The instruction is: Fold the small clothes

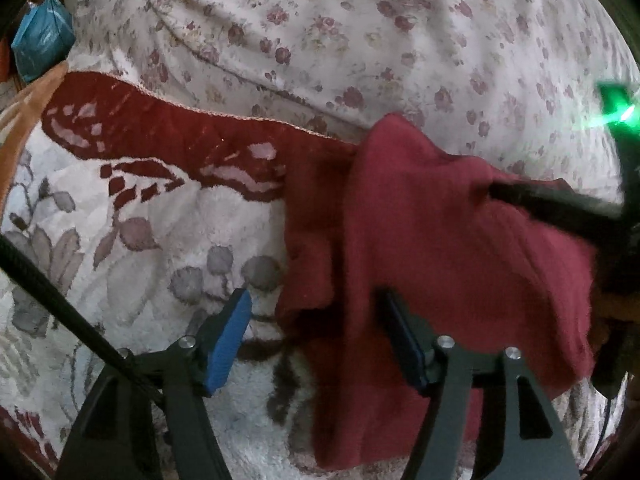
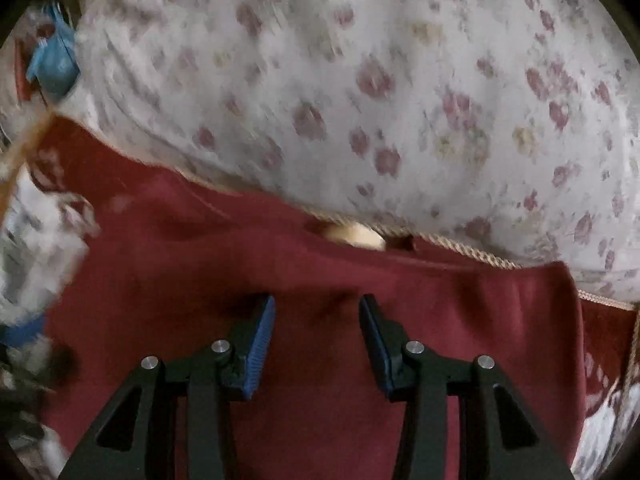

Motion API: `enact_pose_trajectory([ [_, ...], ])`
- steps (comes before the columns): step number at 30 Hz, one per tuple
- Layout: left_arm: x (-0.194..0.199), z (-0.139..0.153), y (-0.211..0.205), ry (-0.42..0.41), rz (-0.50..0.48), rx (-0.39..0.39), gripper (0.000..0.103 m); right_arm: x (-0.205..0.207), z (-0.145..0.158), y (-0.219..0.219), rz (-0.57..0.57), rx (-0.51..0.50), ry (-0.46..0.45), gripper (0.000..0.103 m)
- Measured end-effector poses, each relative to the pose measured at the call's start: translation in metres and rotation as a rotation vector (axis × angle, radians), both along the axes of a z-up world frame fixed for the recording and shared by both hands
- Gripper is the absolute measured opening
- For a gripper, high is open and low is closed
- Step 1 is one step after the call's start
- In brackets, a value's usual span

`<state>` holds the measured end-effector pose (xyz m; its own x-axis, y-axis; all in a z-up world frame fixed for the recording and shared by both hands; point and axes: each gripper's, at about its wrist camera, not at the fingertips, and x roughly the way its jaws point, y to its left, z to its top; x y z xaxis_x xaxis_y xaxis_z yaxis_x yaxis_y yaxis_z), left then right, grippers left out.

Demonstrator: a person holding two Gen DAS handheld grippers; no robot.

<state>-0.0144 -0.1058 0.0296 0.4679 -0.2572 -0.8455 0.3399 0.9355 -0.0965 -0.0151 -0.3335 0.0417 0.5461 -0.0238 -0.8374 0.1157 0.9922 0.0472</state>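
Maroon knit garment point(image 1: 432, 248) lies rumpled on the patterned blanket point(image 1: 120, 248), at four o'clock in the left wrist view. Left gripper point(image 1: 316, 320) stands wide, empty, straddling its near edge. Right gripper point(image 2: 317, 312) likewise spread, over the cloth. No neat fold evident; folding largely outstanding.

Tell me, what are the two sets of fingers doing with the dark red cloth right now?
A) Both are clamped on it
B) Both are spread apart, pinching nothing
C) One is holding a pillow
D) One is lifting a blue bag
B: the left gripper and the right gripper both show a wide gap between their blue pads, over the dark red cloth.
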Motion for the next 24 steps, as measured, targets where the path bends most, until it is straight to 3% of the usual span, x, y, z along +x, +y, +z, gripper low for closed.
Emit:
enact_pose_trajectory([
  [2, 0.001, 0.000, 0.001, 0.007, -0.002, -0.012, 0.068, 0.003, 0.016, 0.012, 0.027, 0.047, -0.032, 0.050],
  [6, 0.002, 0.002, 0.012, 0.031, 0.000, -0.054, 0.068, 0.027, 0.027, 0.045, 0.101, 0.187, -0.031, 0.073],
  [11, 0.005, -0.001, 0.020, 0.067, 0.015, -0.096, 0.069, 0.069, 0.002, 0.079, 0.120, 0.215, 0.046, 0.075],
  [13, 0.006, -0.002, 0.020, 0.073, 0.010, -0.103, 0.069, 0.087, -0.022, 0.088, 0.103, 0.183, 0.143, 0.065],
  [14, 0.007, -0.002, 0.020, 0.073, 0.008, -0.104, 0.069, 0.090, -0.026, 0.089, 0.091, 0.159, 0.154, 0.042],
  [17, 0.010, -0.003, 0.021, 0.091, 0.005, -0.116, 0.070, 0.092, -0.020, 0.088, 0.085, 0.185, 0.082, 0.013],
  [19, 0.012, -0.003, 0.021, 0.100, 0.011, -0.127, 0.070, 0.098, -0.023, 0.087, 0.084, 0.224, 0.082, 0.013],
  [22, 0.013, -0.004, 0.022, 0.103, 0.018, -0.129, 0.070, 0.108, -0.042, 0.094, 0.098, 0.201, 0.120, 0.013],
  [24, 0.012, -0.003, 0.020, 0.102, 0.015, -0.123, 0.071, 0.106, -0.037, 0.097, 0.118, 0.189, 0.100, 0.018],
])
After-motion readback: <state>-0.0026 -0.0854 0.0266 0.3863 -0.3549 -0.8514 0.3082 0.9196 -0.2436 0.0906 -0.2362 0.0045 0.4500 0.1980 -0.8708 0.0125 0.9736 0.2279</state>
